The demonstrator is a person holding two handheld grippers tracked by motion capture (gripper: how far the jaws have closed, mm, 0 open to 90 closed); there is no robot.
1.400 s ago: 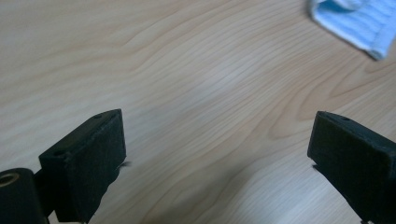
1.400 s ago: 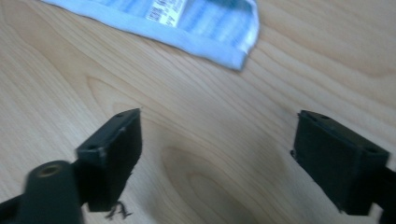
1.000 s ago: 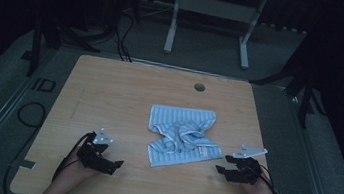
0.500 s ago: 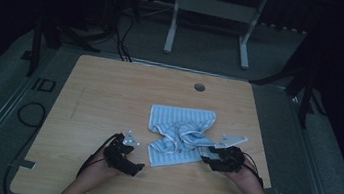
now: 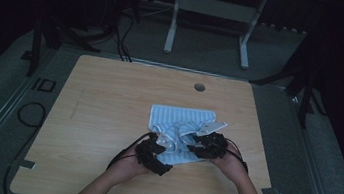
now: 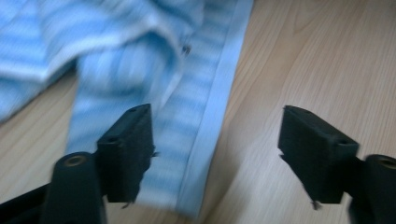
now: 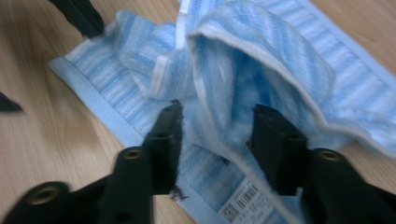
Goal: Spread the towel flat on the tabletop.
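Note:
A light blue striped towel (image 5: pixel 182 127) lies crumpled in the middle of the wooden table (image 5: pixel 103 108). My left gripper (image 5: pixel 162 145) is at its near left corner. In the left gripper view the left gripper (image 6: pixel 217 123) is open, its jaws have just been closing, and the towel's hem (image 6: pixel 212 126) lies between them over bare wood. My right gripper (image 5: pixel 193 142) is at the towel's near right side. In the right gripper view the right gripper (image 7: pixel 218 114) has also been closing, and a loose raised fold (image 7: pixel 219 79) stands between its jaws, unpinched.
A barcode label (image 7: pixel 240 203) is sewn on the towel's near edge. A round cable hole (image 5: pixel 199 87) sits near the table's far edge. A white metal frame (image 5: pixel 211 11) and floor cables (image 5: pixel 118 29) lie beyond the table. Bare wood surrounds the towel.
Both hands have moved inward from the table's front corners to the towel's near edge. The jaws of both grippers stand narrower than before.

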